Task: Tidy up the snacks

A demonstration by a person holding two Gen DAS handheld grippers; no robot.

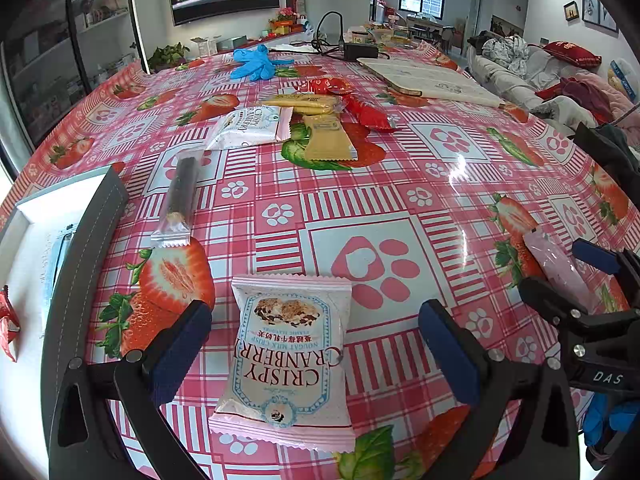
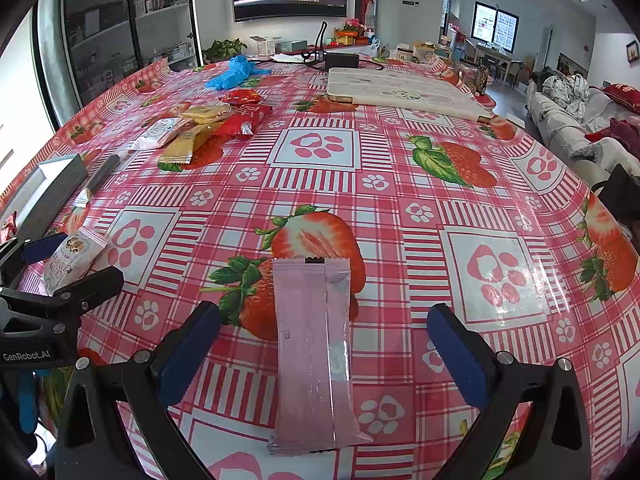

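Note:
A white Crispy Cranberry packet (image 1: pixel 286 356) lies flat on the strawberry tablecloth between the open fingers of my left gripper (image 1: pixel 316 350), untouched. A long pink bar wrapper (image 2: pixel 314 354) lies flat between the open fingers of my right gripper (image 2: pixel 324 346), also untouched. Each gripper shows in the other's view, the right one (image 1: pixel 576 272) around the pink wrapper (image 1: pixel 560 268), the left one (image 2: pixel 60 256) around the cranberry packet (image 2: pixel 70 258). Further back lie a dark stick snack (image 1: pixel 182 188), a second cranberry packet (image 1: pixel 250 126), yellow bars (image 1: pixel 326 136) and red packets (image 1: pixel 366 112).
A grey box with a white inside (image 1: pixel 86 216) stands at the left edge, holding a blue-edged packet (image 1: pixel 54 268); a red packet (image 1: pixel 8 320) lies beside it. Blue gloves (image 1: pixel 252 62), a cream board (image 1: pixel 428 78), cables and a charger (image 1: pixel 360 50) sit at the far side.

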